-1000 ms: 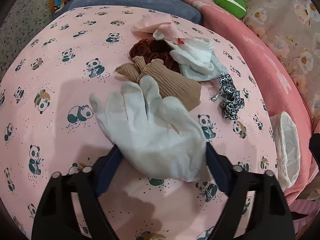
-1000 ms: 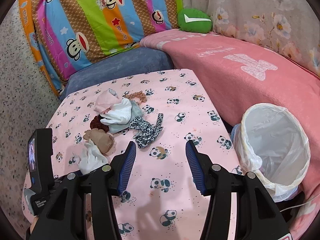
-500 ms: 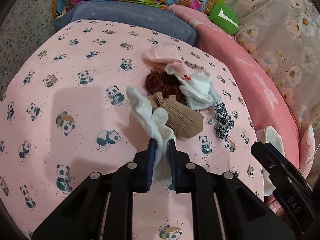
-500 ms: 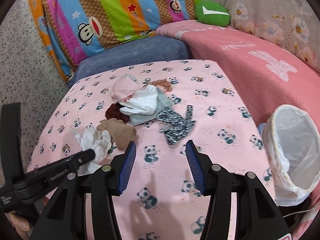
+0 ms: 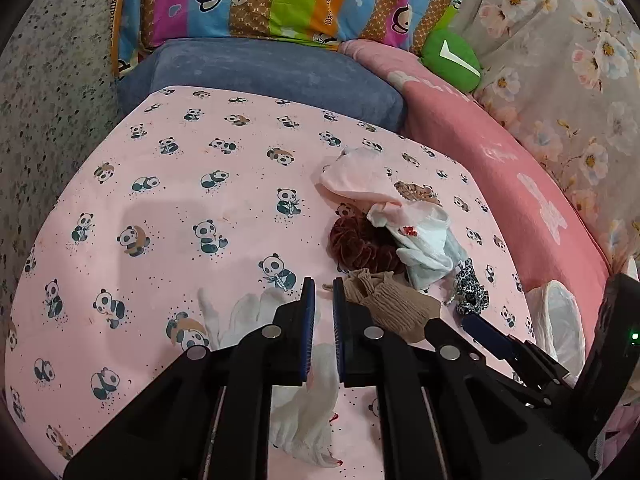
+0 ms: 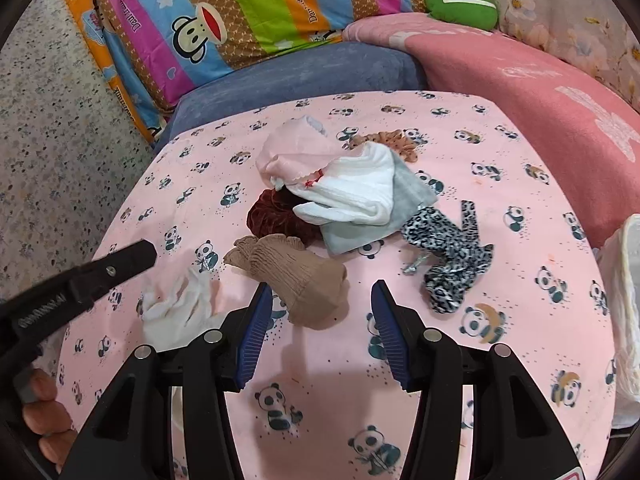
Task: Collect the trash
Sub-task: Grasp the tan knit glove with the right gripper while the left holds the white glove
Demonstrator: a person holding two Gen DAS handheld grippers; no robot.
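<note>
1. Since the earlier frame, the left gripper (image 5: 323, 300) has gone from wide open around the white glove (image 5: 304, 408) to clamped on it, its jaws having just been closing, and it has lifted; the glove now hangs bunched between the pads at lower centre of the left wrist view.
2. Right gripper (image 6: 318, 304): jaws apart, nothing between them. It has come closer to the clothing pile and now stands just short of the tan sock (image 6: 298, 276) at frame centre.
3. Glove orientation: long axis runs roughly from frame bottom toward the left, fingers trailing left of the jaws and the cuff drooping toward the bottom edge.
4. Sock orientation: long axis runs left to right, gathered cuff at the left, rounded toe at the lower right.
5. Progress: early, by judgement. One item is gripped but not yet binned. The lined bin (image 6: 624, 312) sits at the right edge.
6. Remaining on the panda cloth (image 6: 520, 152): sock, maroon scrunchie (image 6: 272, 214), white-and-pink garments (image 6: 344, 188), leopard scrunchie (image 6: 452, 248).
</note>
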